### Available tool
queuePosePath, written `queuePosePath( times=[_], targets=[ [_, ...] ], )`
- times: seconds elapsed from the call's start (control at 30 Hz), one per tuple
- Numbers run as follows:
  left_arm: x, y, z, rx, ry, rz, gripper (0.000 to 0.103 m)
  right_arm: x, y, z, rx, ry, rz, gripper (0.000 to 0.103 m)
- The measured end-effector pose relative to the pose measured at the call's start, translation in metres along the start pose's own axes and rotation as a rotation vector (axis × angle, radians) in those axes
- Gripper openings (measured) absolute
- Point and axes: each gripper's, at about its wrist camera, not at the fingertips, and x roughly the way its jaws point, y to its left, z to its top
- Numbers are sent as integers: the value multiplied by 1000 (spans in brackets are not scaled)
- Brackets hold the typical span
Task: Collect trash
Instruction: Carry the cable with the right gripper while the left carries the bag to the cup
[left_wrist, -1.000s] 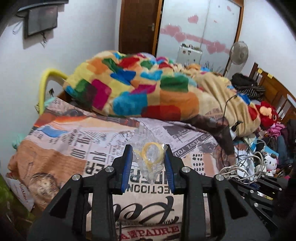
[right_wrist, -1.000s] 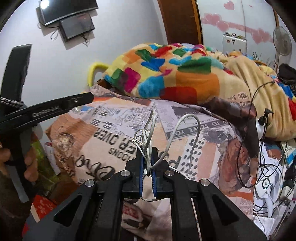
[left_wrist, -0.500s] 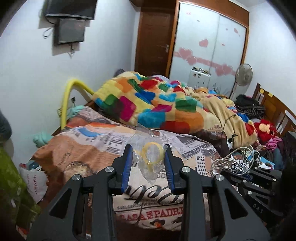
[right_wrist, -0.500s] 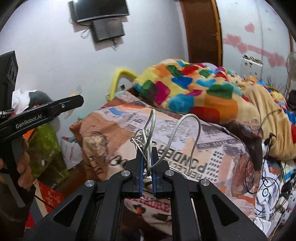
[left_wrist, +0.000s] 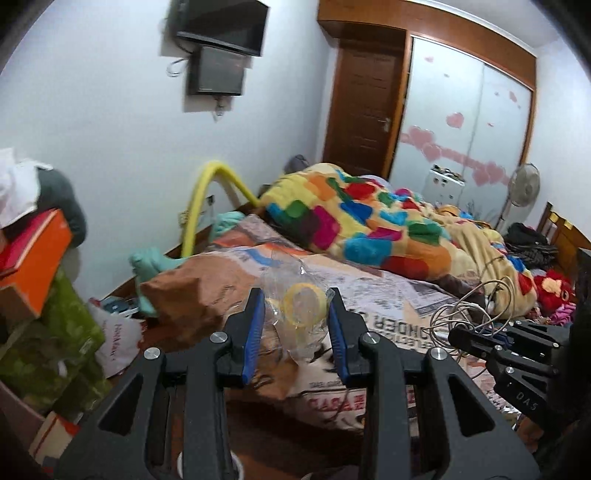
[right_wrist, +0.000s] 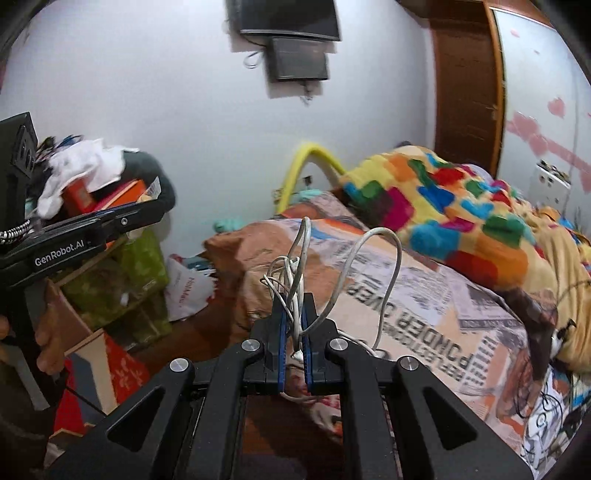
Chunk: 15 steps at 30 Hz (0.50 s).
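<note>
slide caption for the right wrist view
Right tool clamps a tangle of white cables above the newspaper-print bedspread.

Crumpled clear plastic bag (left_wrist: 295, 314) holding a yellow ring, tangled white cable (right_wrist: 295, 273) looping upward, both lifted off the bed

Two grippers are in view, each with two blue-padded fingers (left_wrist: 255, 325). Between the fingers of the left gripper (left_wrist: 295, 317) there is one clear plastic bag (left_wrist: 291, 295) with one yellow ring (left_wrist: 304, 304) inside it. Between the fingers of the right gripper (right_wrist: 294, 332) there is one tangle of white cable (right_wrist: 295, 273). Beyond the fingers is one bed (left_wrist: 388, 314) with two covers: one newspaper-print blanket (right_wrist: 424, 295) and one patchwork blanket (left_wrist: 351, 225). On the wall there are two dark screens (left_wrist: 218, 70), and far right of the fingers stands one fan (left_wrist: 522, 186).
</note>
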Motion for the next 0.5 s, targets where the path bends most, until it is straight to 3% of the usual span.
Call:
queuePosePath(
  times=[0.27,0.5],
  targets=[
    [-43,63,-32,-64,-6,93,33,21,65,-8,-92,47,105,7],
    [-53,109,-75,-134,46,160,33,51,118,-24,-141,128,194,7]
  ],
)
